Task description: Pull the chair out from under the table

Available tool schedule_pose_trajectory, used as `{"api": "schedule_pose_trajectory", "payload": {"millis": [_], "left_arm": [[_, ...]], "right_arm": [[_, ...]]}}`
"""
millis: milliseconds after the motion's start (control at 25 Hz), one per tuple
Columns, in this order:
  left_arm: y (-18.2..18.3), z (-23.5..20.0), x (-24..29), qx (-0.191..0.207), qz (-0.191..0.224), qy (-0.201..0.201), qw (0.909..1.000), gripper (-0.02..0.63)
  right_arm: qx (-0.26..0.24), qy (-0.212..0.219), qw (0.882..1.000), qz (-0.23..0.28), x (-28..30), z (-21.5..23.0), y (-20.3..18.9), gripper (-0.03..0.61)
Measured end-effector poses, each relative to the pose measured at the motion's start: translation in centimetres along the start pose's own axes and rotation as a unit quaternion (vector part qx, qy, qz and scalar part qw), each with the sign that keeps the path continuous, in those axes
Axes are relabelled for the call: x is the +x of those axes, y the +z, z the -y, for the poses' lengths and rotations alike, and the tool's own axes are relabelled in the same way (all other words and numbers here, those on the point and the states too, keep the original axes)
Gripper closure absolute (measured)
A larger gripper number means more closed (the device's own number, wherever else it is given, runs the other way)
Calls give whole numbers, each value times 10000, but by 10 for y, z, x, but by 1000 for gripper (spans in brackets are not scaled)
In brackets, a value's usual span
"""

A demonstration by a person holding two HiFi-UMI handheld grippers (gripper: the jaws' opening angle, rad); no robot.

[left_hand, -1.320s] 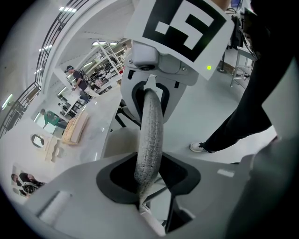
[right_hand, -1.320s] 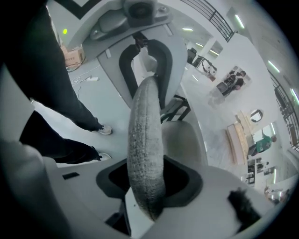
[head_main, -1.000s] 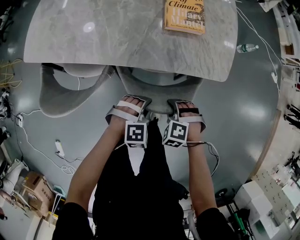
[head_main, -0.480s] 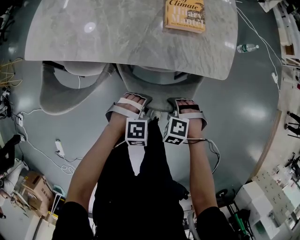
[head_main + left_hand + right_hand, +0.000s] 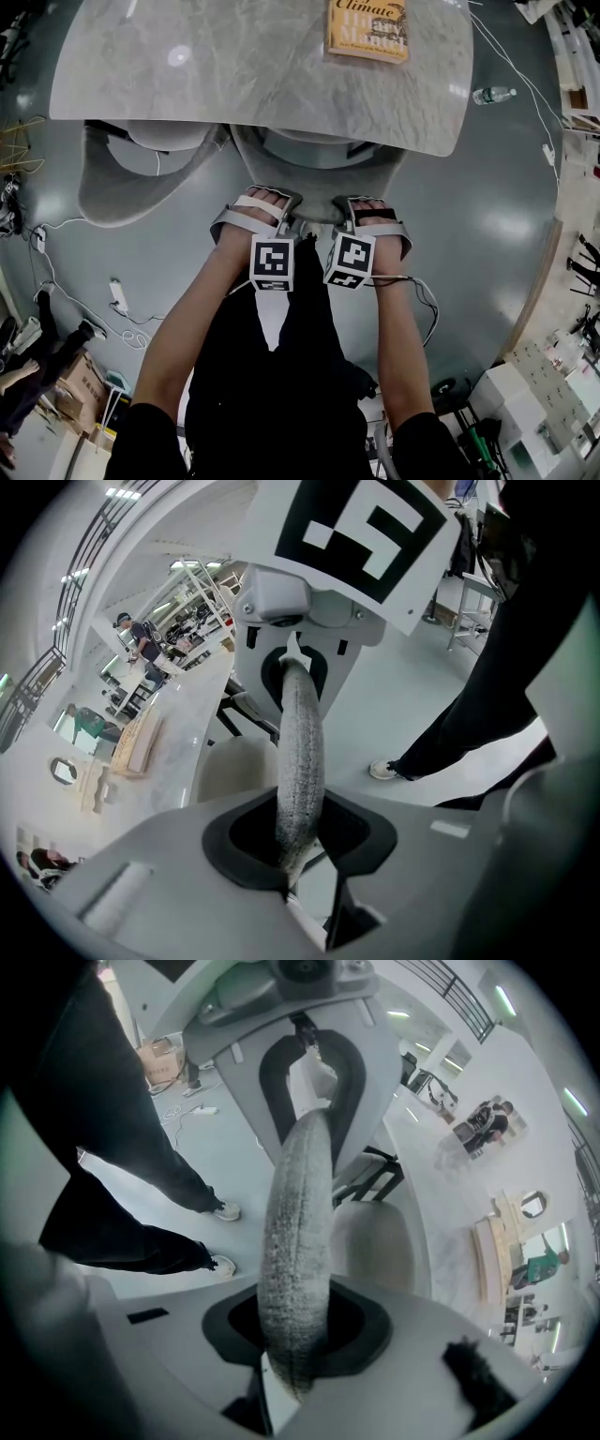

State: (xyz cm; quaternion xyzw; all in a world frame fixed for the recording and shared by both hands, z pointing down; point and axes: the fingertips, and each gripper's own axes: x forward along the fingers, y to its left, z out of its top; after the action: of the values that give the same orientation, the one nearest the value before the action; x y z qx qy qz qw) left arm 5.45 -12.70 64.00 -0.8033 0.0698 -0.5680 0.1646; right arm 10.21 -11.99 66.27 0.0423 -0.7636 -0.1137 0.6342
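Note:
A grey upholstered chair (image 5: pixel 319 187) is tucked under the marble table (image 5: pixel 234 75), with only its curved back showing. My left gripper (image 5: pixel 283 214) and right gripper (image 5: pixel 349 216) sit side by side on the back's top rim, pointing steeply down. In the left gripper view the fabric rim (image 5: pixel 302 752) runs through the left gripper (image 5: pixel 295 855), whose jaws have just been closing onto it. The right gripper view shows the same rim (image 5: pixel 300 1241) pinched in the right gripper (image 5: pixel 295 1349), whose jaws have also just been closing.
A second grey chair (image 5: pixel 131 187) stands at the left, partly under the table. A yellow book (image 5: pixel 367 28) lies on the tabletop. On the floor are a bottle (image 5: pixel 492 96), cables (image 5: pixel 117 300), and boxes (image 5: pixel 66 375) at lower left, where a person (image 5: pixel 28 361) walks.
Both grippers stay on the chair back, and the chair has not moved. A person has come into view at the lower left.

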Motion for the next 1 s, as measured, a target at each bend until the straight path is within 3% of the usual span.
{"api": "schedule_pose_trajectory", "payload": {"millis": [1000], "left_arm": [[3, 22, -9, -58, -5, -162, 9999, 526]], "right_arm": [[14, 167, 9999, 8, -7, -23, 5, 500]]}}
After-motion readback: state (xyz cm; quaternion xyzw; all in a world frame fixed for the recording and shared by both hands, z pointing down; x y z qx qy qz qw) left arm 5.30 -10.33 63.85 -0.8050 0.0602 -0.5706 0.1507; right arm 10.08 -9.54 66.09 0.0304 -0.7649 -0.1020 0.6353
